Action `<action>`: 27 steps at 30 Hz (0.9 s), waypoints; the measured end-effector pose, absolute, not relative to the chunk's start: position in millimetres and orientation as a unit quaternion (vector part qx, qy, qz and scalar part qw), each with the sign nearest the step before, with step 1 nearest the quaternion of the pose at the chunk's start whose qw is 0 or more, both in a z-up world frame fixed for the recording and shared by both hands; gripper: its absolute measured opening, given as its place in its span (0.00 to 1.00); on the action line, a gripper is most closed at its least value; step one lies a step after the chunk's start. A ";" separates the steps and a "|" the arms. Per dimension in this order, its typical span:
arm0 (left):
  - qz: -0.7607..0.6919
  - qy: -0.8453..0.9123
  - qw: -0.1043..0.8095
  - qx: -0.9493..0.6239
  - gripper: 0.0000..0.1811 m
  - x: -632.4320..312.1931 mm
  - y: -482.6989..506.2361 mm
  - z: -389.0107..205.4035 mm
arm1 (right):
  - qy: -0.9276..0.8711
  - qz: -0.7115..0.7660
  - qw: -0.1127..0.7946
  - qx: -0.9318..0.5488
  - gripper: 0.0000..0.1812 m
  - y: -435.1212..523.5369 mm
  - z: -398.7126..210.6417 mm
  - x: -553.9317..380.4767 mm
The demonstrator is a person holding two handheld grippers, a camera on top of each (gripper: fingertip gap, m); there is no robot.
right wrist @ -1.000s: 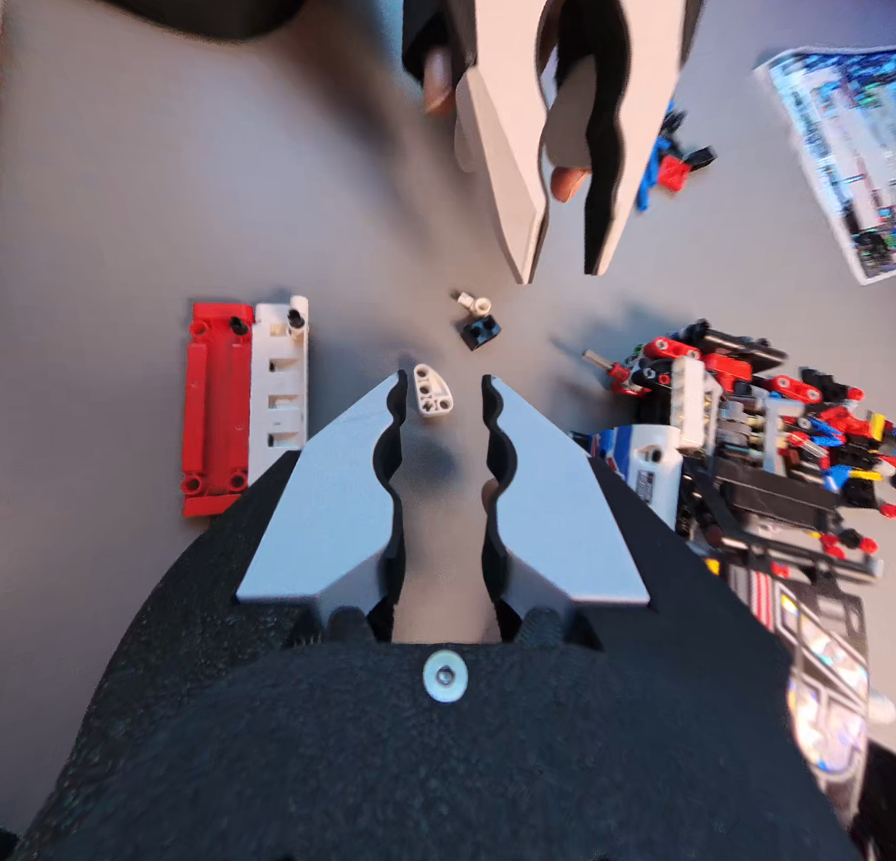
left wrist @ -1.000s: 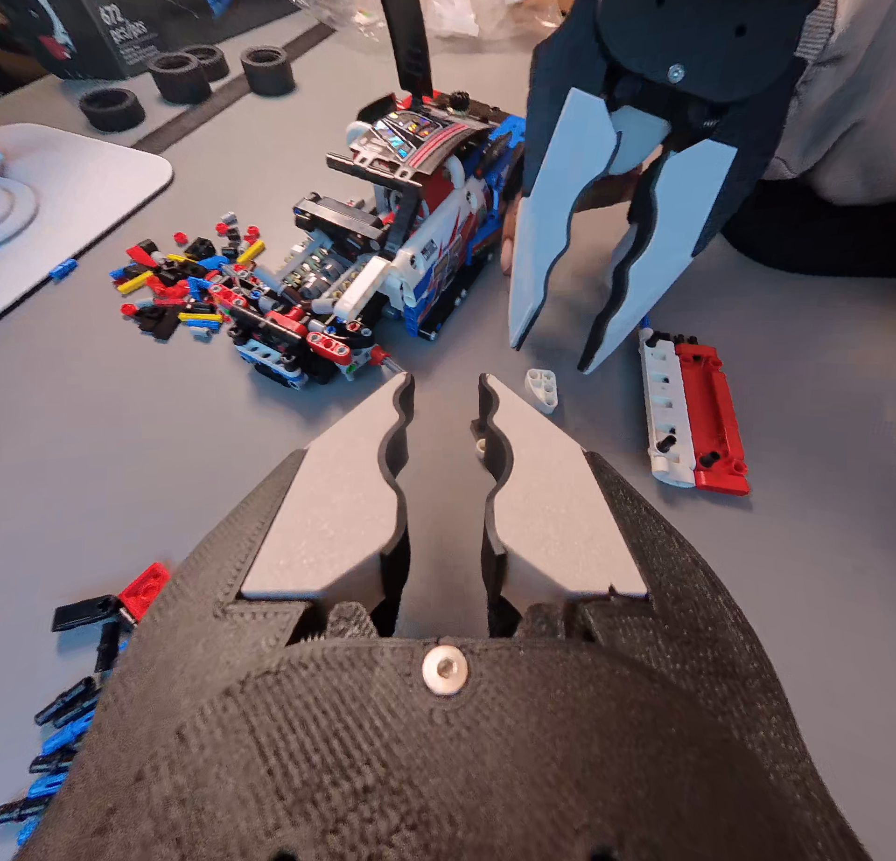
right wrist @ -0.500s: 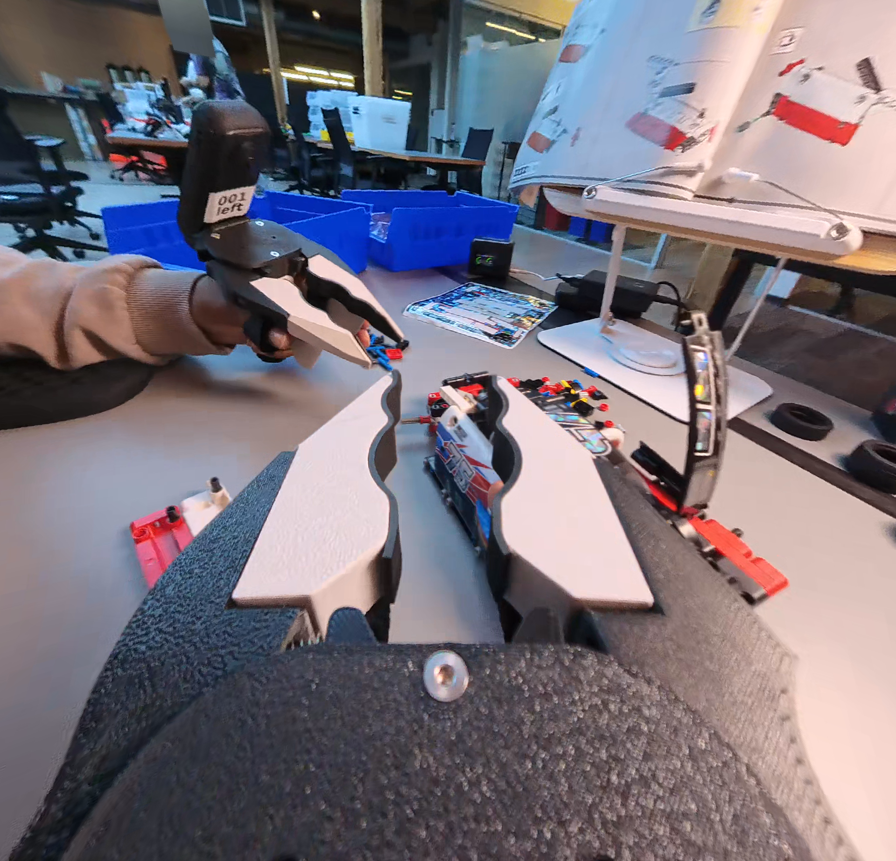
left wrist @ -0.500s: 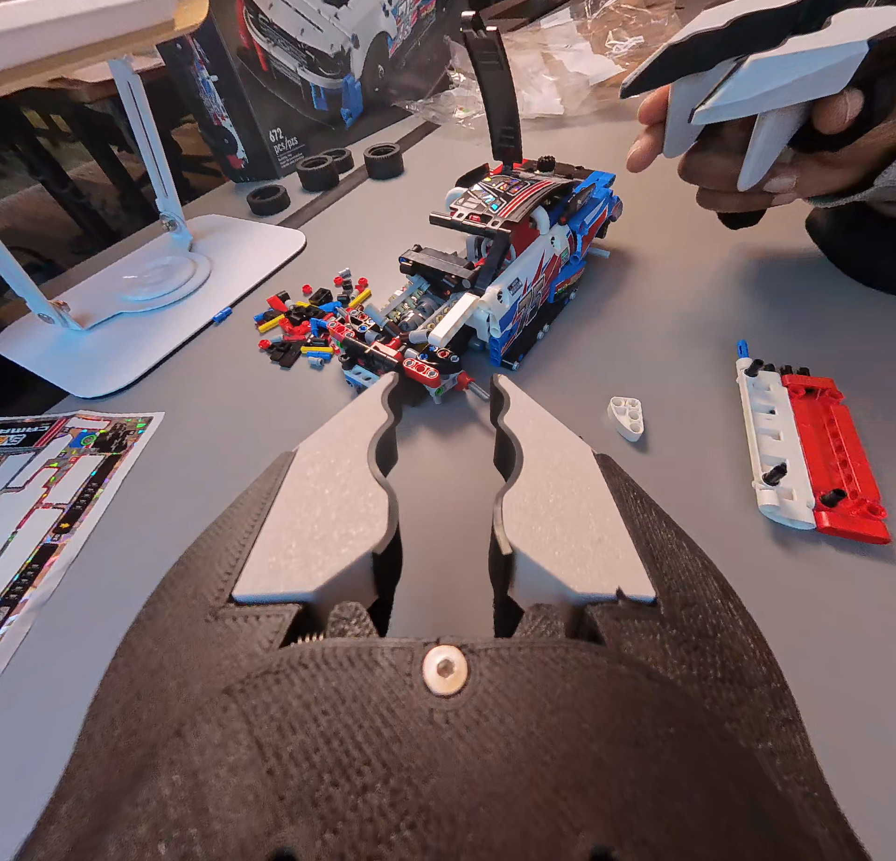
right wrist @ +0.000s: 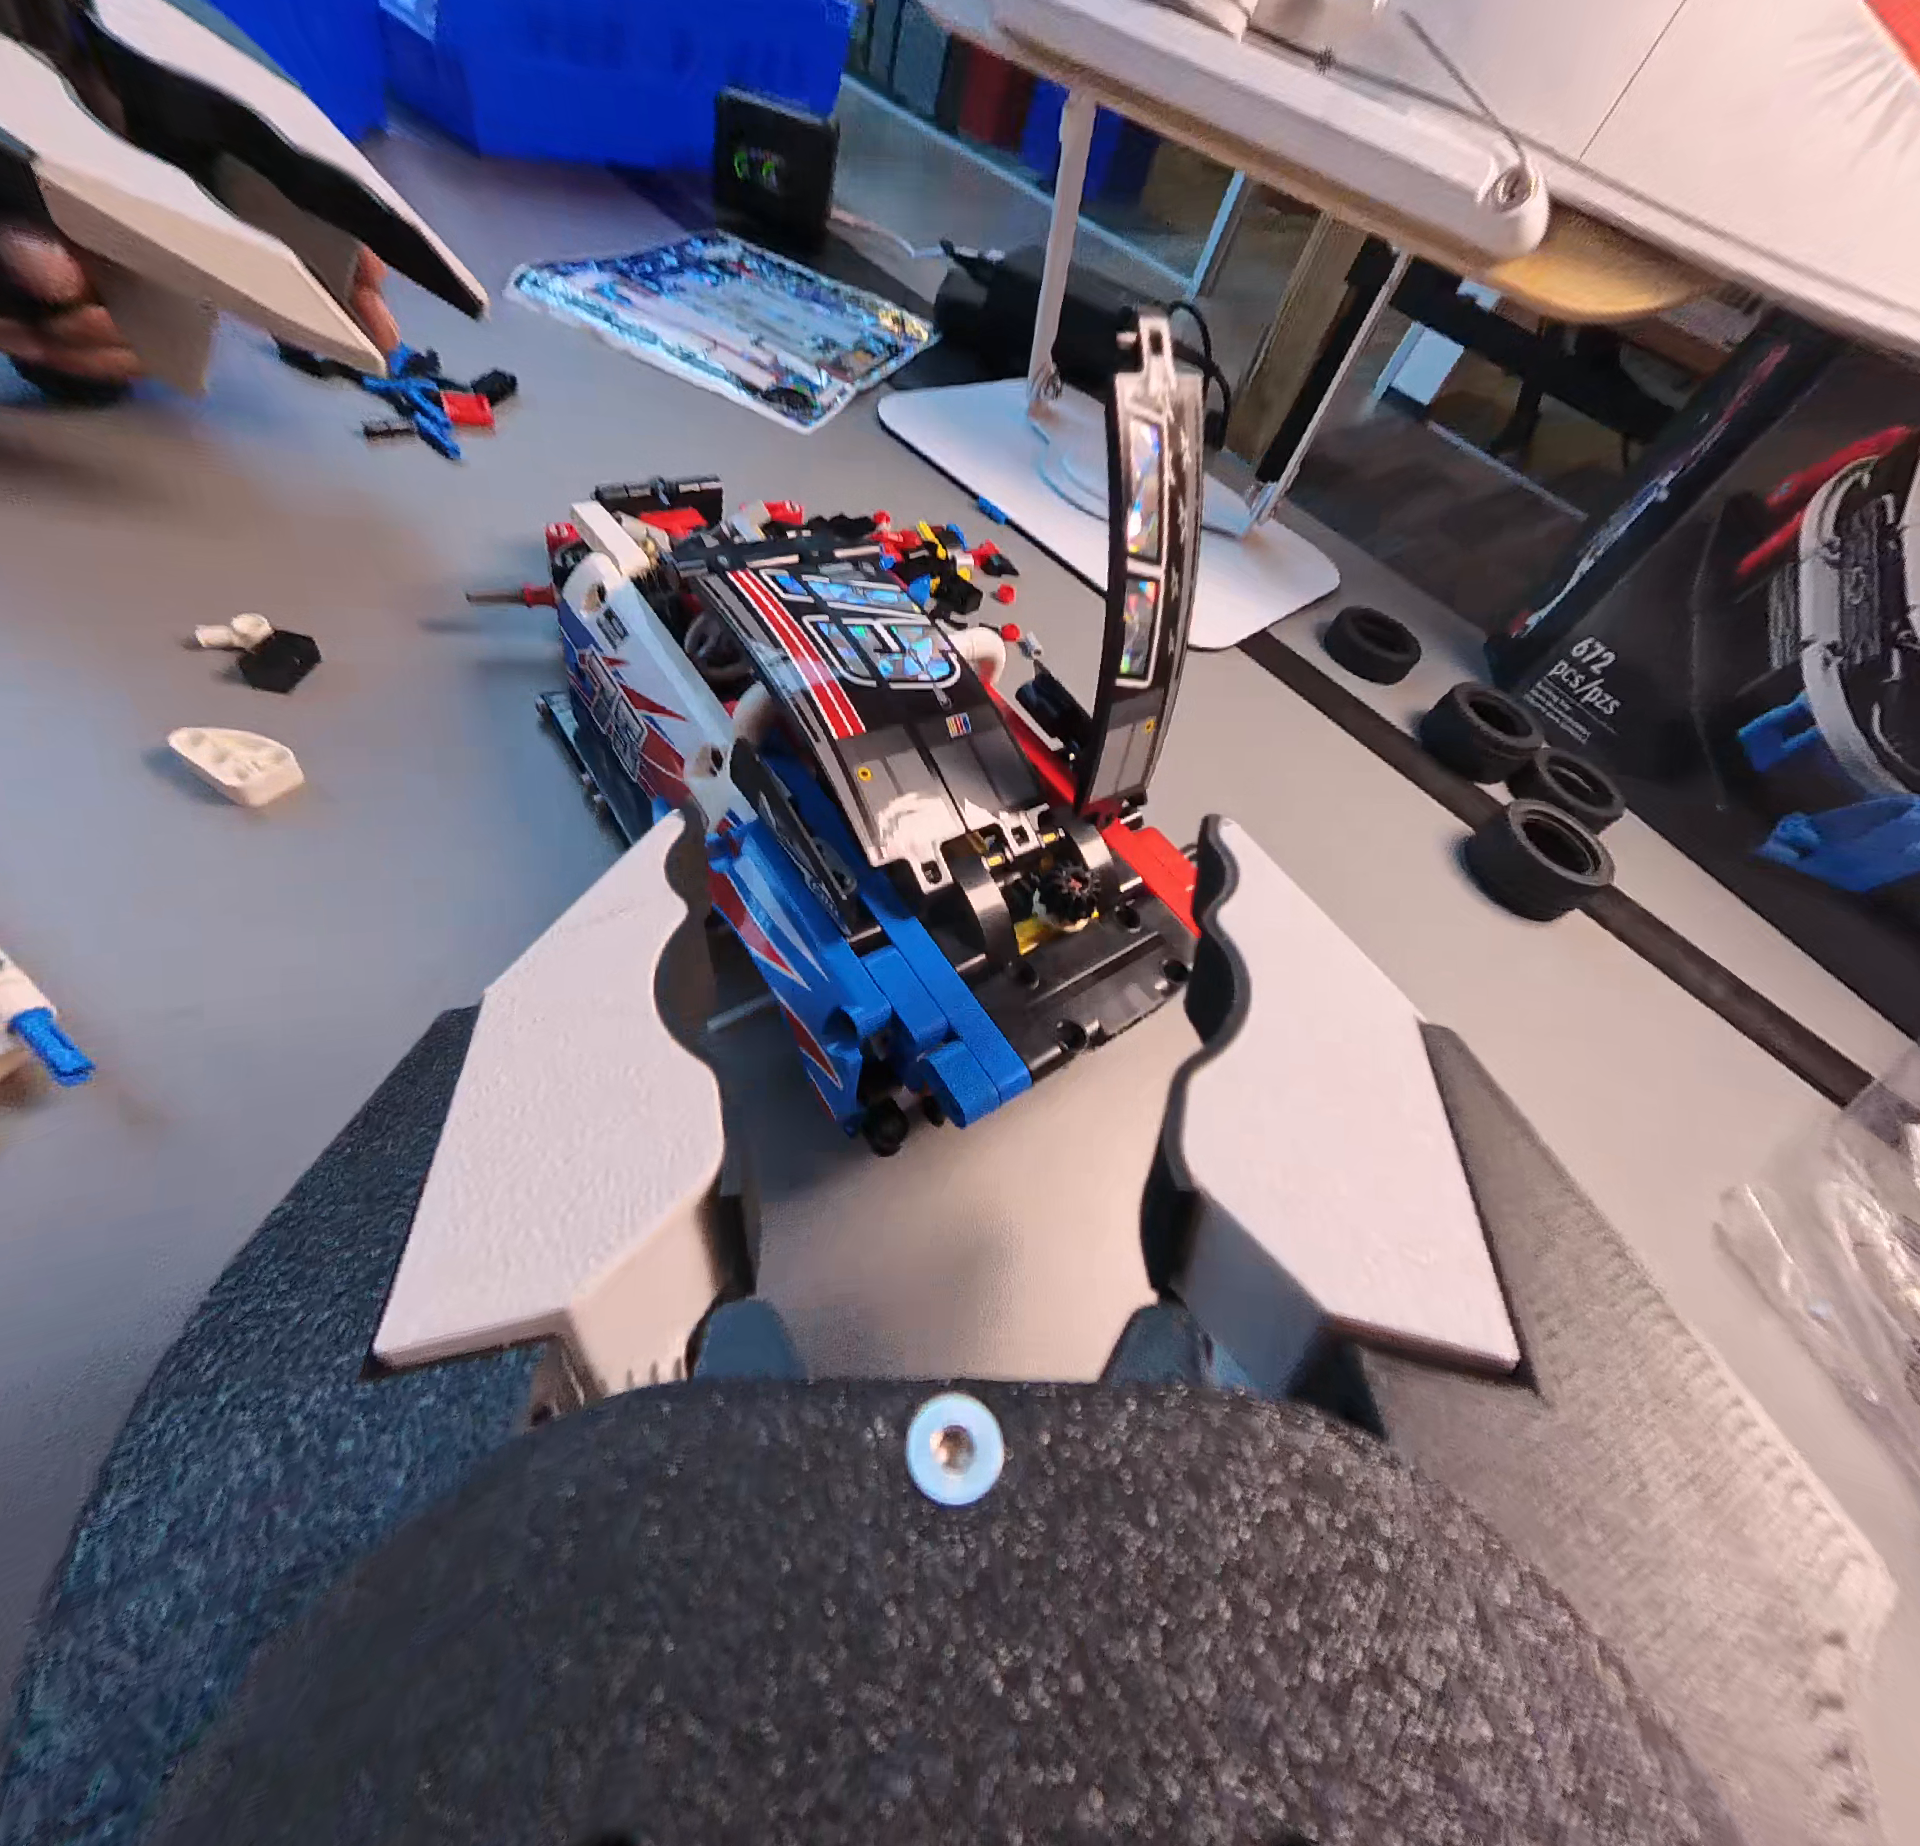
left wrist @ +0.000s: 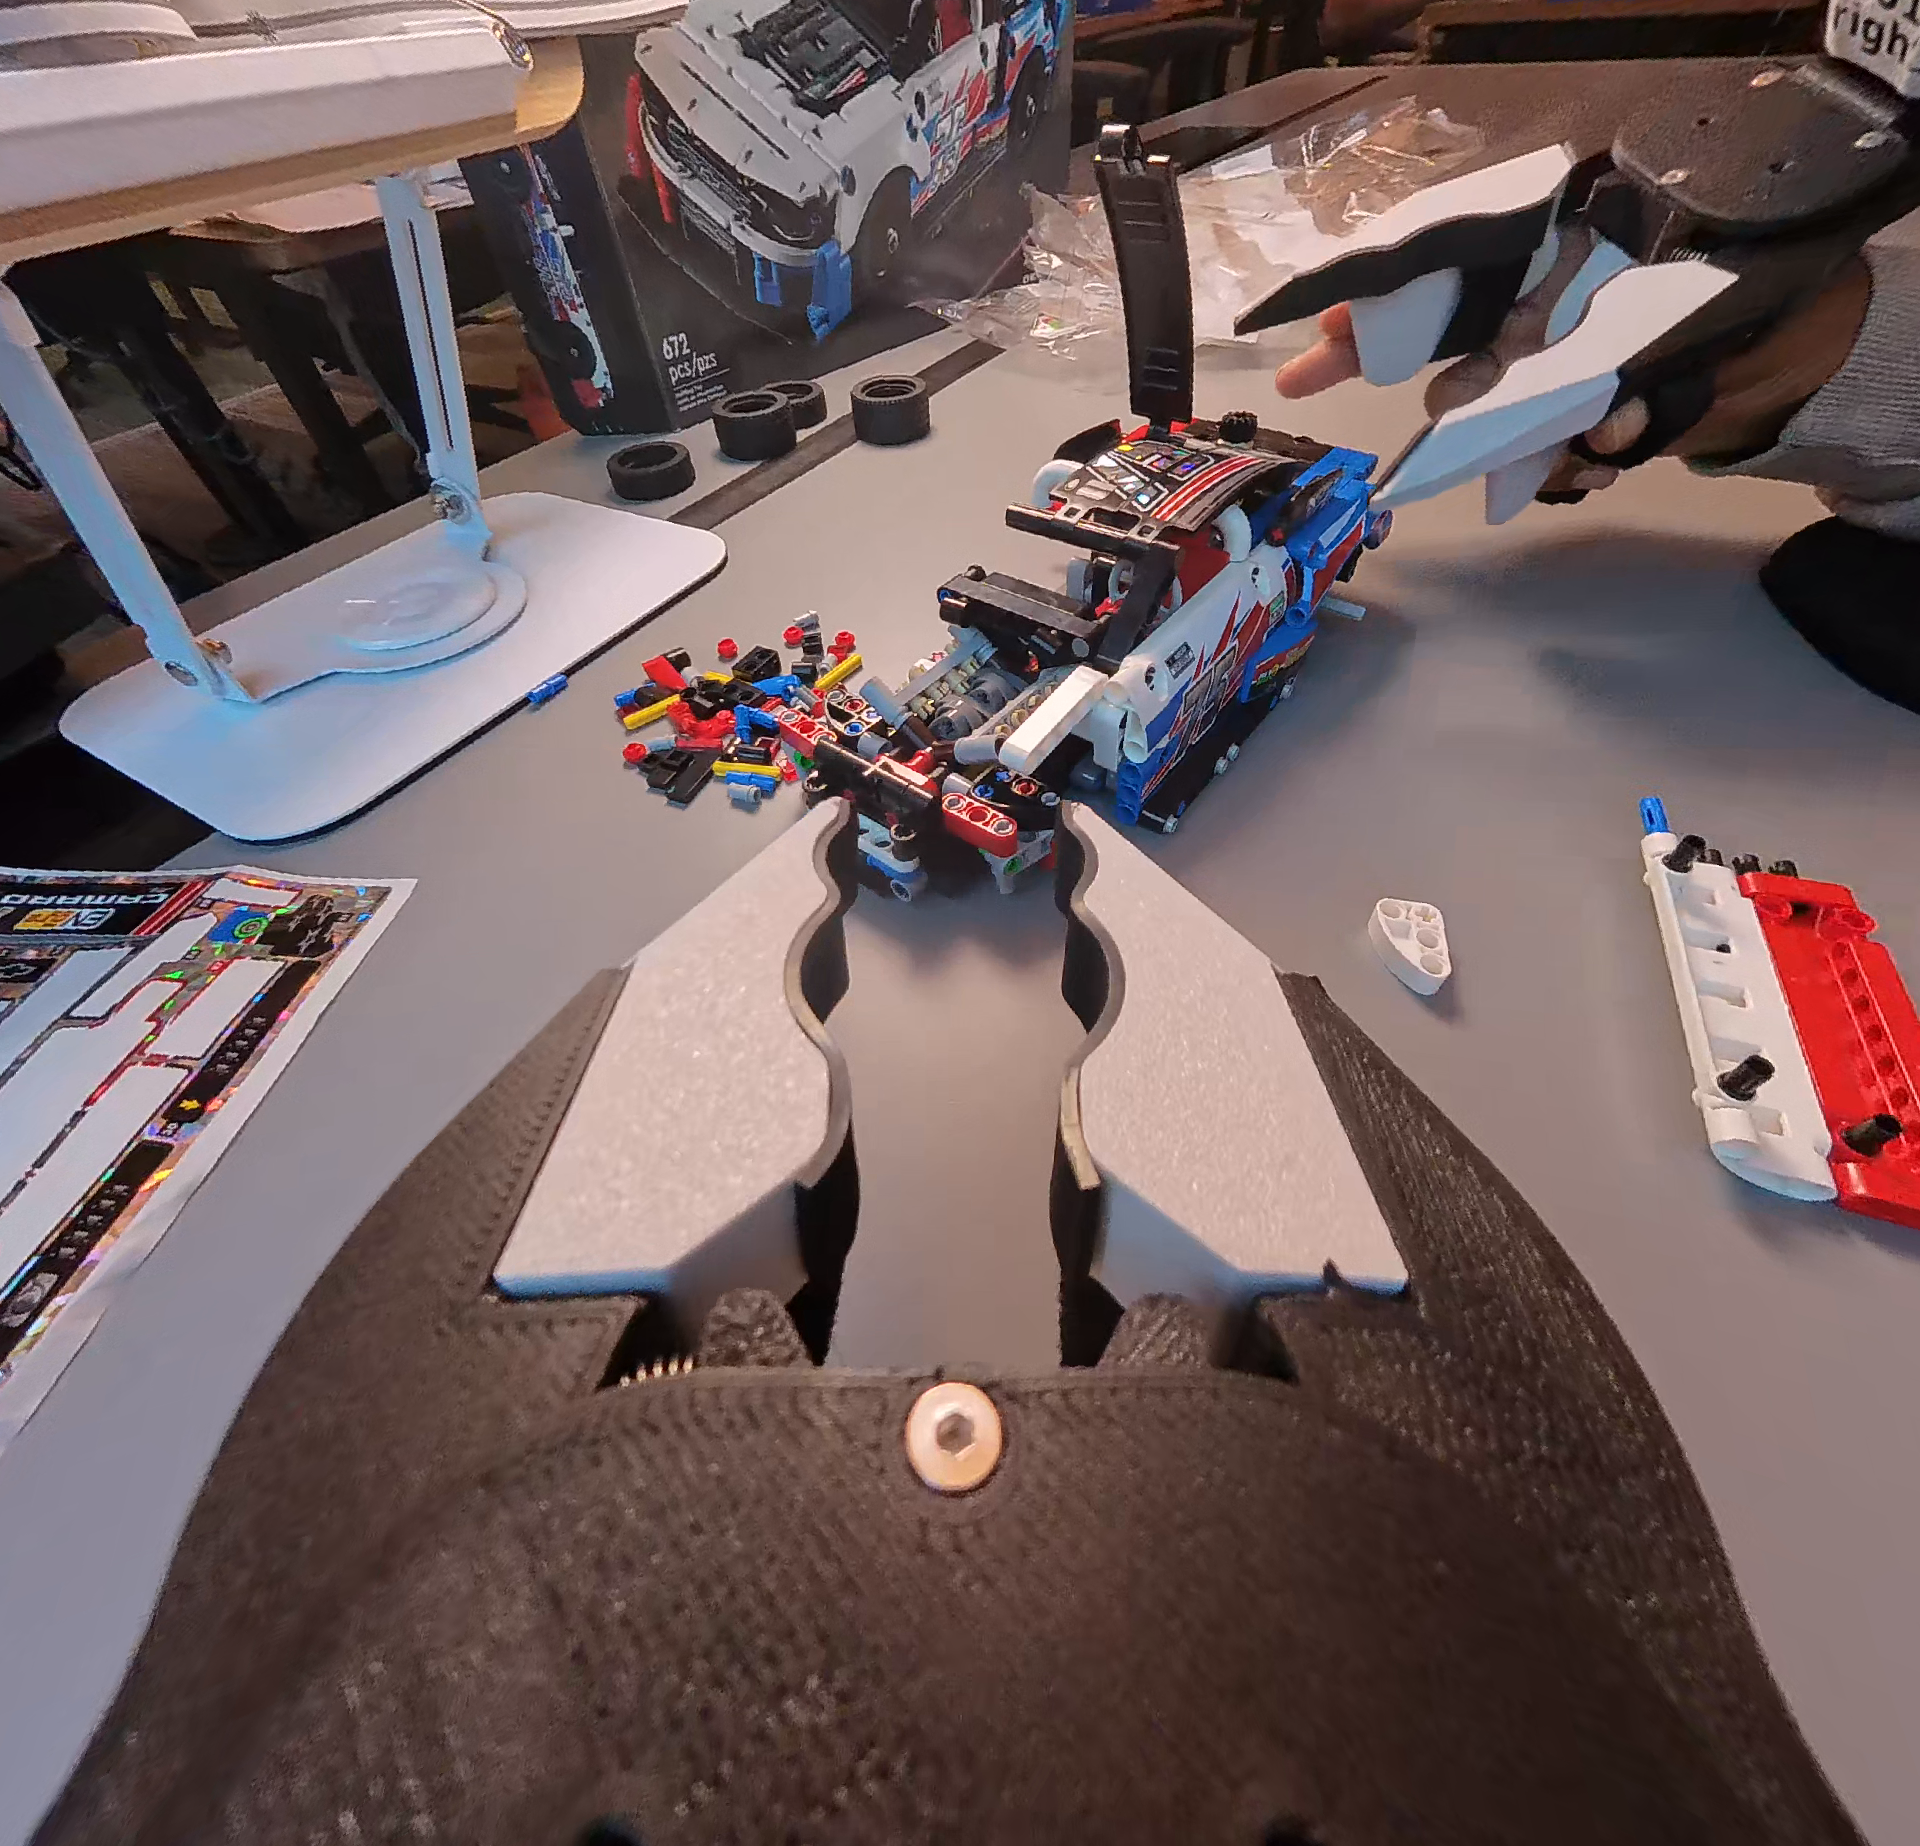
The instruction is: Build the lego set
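The part-built Lego race car (left wrist: 1164, 643), white, blue and red with a raised black flap, stands mid-table; it also shows in the right wrist view (right wrist: 831, 716). My right gripper (right wrist: 945, 840) is wide open and empty, its fingers either side of the car's rear end, not touching it; it shows in the left wrist view (left wrist: 1320, 409) too. My left gripper (left wrist: 951, 830) is open and empty, just short of the car's front; it shows in the right wrist view (right wrist: 426, 336). A small white piece (left wrist: 1411, 944) and a red-and-white panel (left wrist: 1787, 1027) lie to the right.
A pile of loose pieces (left wrist: 727, 705) lies left of the car. Several black tyres (left wrist: 758, 425) and the set's box (left wrist: 810, 134) stand behind. A white stand base (left wrist: 416, 633), a sticker sheet (left wrist: 156, 1017), plastic bags (left wrist: 1247, 207) and more small pieces (right wrist: 426, 404) surround them. It is some 10 centimeters from my left tips to the small white piece (left wrist: 1411, 944). Seen from the right wrist view (right wrist: 229, 745) as well. Both grippers' tips are roughly 15 centimeters from the red-and-white panel (left wrist: 1787, 1027).
Both grippers rose from pointing down at the small white piece. My right gripper swung round behind the car and opened wider. My left gripper drew back to the car's front.
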State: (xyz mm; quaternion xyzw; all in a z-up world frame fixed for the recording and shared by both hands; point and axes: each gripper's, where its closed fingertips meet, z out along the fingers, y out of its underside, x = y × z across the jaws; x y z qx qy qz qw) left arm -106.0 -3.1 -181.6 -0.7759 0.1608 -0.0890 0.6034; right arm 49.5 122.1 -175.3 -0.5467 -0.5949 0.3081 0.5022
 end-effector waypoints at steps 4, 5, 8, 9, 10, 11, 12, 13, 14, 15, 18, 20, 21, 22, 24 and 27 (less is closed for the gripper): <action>-0.089 0.160 0.609 -0.772 0.20 -108.1 -4.0 -176.4 | -0.609 0.283 0.479 -0.566 0.54 128.3 -194.9 48.7; -0.089 0.159 0.611 -0.771 0.20 -108.9 -4.2 -174.9 | -0.612 0.278 0.476 -0.567 0.54 129.0 -198.4 47.9; -0.085 0.147 0.619 -0.767 0.19 -113.6 -4.2 -170.6 | -0.612 0.288 0.465 -0.572 0.52 128.5 -201.4 45.4; -0.083 0.141 0.623 -0.765 0.18 -115.8 -4.2 -168.2 | -0.610 0.288 0.463 -0.575 0.50 129.5 -201.9 45.4; -0.080 0.134 0.629 -0.762 0.18 -118.4 -4.4 -165.5 | -0.610 0.287 0.463 -0.575 0.46 129.8 -202.4 45.7; -0.079 0.128 0.635 -0.758 0.18 -121.0 -4.7 -162.1 | -0.613 0.285 0.462 -0.574 0.43 129.6 -203.5 46.2; -0.080 0.122 0.641 -0.754 0.18 -123.0 -5.0 -158.9 | -0.618 0.274 0.463 -0.574 0.42 131.4 -206.2 47.0; -0.084 0.118 0.644 -0.751 0.18 -124.0 -5.1 -156.9 | -0.624 0.259 0.464 -0.573 0.41 134.5 -209.3 48.1; -0.088 0.115 0.644 -0.751 0.18 -124.4 -5.1 -156.4 | -0.630 0.248 0.470 -0.567 0.41 136.3 -210.1 48.0; -0.090 0.115 0.643 -0.752 0.18 -124.2 -5.0 -156.9 | -0.635 0.247 0.470 -0.562 0.40 135.0 -210.1 47.2; -0.100 0.144 0.622 -0.763 0.15 -114.3 -6.8 -166.2 | -0.638 0.255 0.469 -0.555 0.40 127.3 -204.8 44.6; -0.126 0.189 0.582 -0.781 0.15 -96.5 -11.6 -181.7 | -0.640 0.252 0.477 -0.547 0.40 123.6 -199.2 45.9; -0.140 0.216 0.558 -0.789 0.15 -85.9 -15.8 -190.6 | -0.638 0.256 0.483 -0.543 0.39 121.1 -195.1 46.9; -0.153 0.242 0.533 -0.796 0.16 -75.7 -20.8 -199.4 | -0.635 0.265 0.487 -0.538 0.37 116.9 -190.3 47.7; -0.162 0.284 0.499 -0.803 0.16 -59.8 -29.7 -211.9 | -0.642 0.298 0.484 -0.514 0.33 99.0 -180.8 47.2; -0.206 0.338 0.469 -0.789 0.14 -28.4 -47.6 -214.3 | -0.685 0.350 0.450 -0.452 0.25 55.7 -174.3 48.3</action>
